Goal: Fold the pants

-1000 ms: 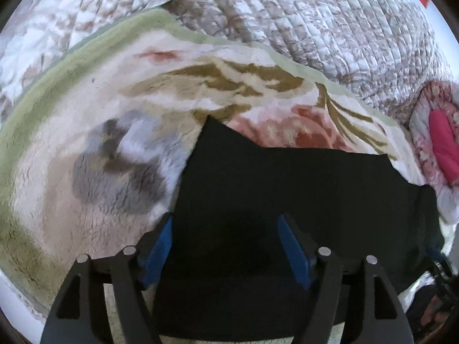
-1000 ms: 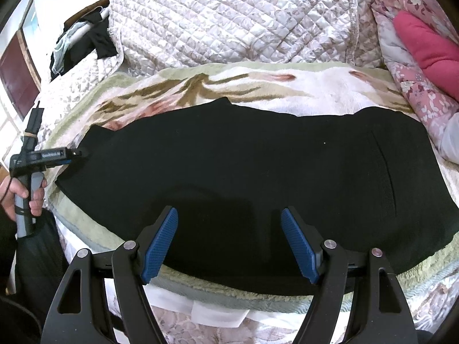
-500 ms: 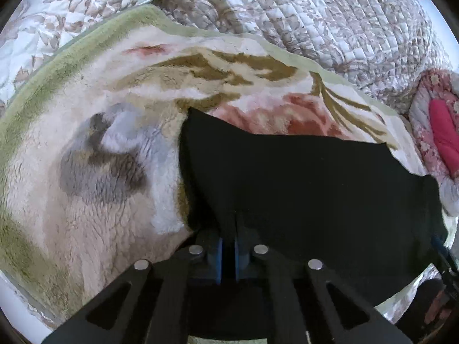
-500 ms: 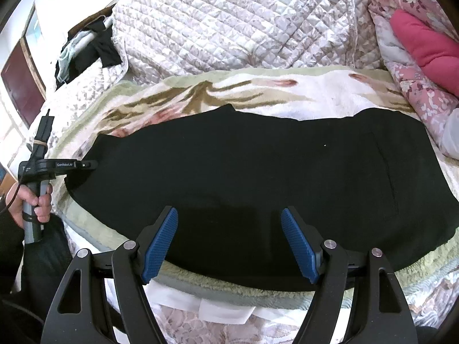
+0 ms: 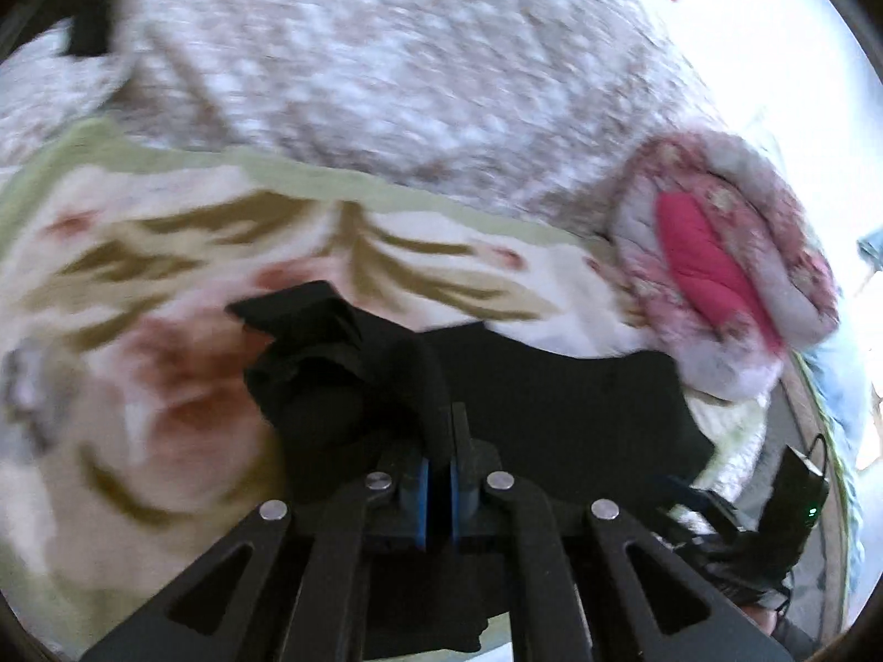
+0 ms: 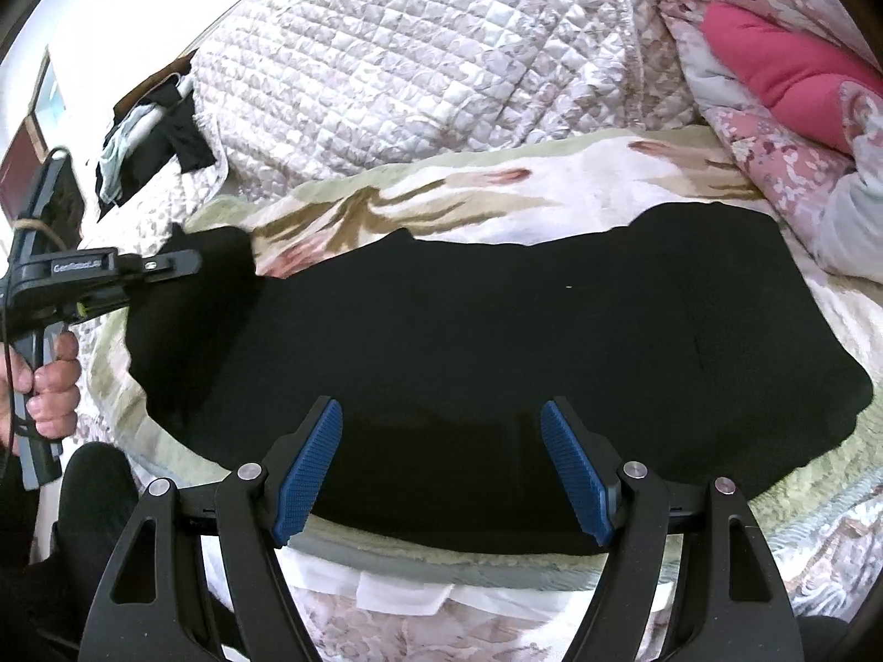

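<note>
Now my left gripper (image 5: 439,463) pinches the pants (image 6: 469,342) hem, bunched above the blanket (image 6: 496,187). I should carry it evenly toward the waistband; my right gripper (image 6: 441,469) hangs spread, holding nothing.

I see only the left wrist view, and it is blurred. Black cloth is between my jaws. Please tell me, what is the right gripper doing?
Observer: The right gripper is open, above the near edge of the black pants, gripping nothing.
Operator: Is the rest of the pants flat?
Observer: Mostly flat on the floral blanket; only the end at the left gripper is lifted.
Operator: Anything near that end?
Observer: Dark clothes lie beyond it, on the quilt's edge.
</note>
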Motion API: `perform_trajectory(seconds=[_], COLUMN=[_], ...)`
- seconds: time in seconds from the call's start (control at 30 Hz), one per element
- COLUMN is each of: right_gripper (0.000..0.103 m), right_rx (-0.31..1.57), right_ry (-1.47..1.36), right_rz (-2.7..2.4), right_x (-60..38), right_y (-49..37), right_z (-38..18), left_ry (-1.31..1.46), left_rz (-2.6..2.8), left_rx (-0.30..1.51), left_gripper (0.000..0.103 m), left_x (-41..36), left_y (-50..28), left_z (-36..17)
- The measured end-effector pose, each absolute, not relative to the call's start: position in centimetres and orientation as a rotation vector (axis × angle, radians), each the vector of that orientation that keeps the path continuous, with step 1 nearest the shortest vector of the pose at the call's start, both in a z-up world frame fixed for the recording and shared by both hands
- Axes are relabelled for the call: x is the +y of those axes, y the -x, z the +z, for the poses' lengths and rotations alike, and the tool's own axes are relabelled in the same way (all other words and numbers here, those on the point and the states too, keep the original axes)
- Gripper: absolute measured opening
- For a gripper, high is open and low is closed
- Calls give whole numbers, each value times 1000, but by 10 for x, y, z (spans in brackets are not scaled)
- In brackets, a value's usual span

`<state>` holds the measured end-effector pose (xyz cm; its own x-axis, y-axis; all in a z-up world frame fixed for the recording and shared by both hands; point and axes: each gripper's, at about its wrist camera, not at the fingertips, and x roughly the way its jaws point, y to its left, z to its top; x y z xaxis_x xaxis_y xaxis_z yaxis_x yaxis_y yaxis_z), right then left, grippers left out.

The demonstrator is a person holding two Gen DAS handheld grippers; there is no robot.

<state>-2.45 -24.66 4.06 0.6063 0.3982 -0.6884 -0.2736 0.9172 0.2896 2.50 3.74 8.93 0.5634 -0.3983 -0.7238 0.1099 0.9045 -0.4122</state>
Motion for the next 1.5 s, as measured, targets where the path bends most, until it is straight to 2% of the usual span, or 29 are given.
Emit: perform_trajectory(seconds=[0.37,0.57,0.7,1.0,1.07,1.17,1.23,1.33,1.37,1.5], right_gripper=[75,75,75,74,70,56,31,7,3,3], right_rx=[856,889,929,975,982,997,1017,1051,1051,987], right_ry=[-203,-236,-295,-369,-380,-367,-376,-424,-432,-429], right_rz=[331,369,436,472,493,496,491,493,499,517], right_x=[-271,-268,-258,-247,-245,-241,-241,-246,-247,-247], right_y=[21,17,9,-20,-28,-40,-48,-57,-58,-58], right_z=[34,31,25,10,9,6,3,-3,-2,18], left_ry=[308,383,342,320,306,296,291,298,298,294], left_rz=[-557,-574,-431,-253,-252,-263,-263,-260,-259,-255], left_rx=[1097,969,908,971,977,979,977,980,982,985], left_gripper=[9,18,19,19,19,19,19,19,19,19], left_x=[-85,-53,-15,37,36,33,32,34,34,35], left_y=[-49,-36,-26,-5,-3,0,0,0,0,2], left_z=[34,64,72,32,26,22,20,18,17,16])
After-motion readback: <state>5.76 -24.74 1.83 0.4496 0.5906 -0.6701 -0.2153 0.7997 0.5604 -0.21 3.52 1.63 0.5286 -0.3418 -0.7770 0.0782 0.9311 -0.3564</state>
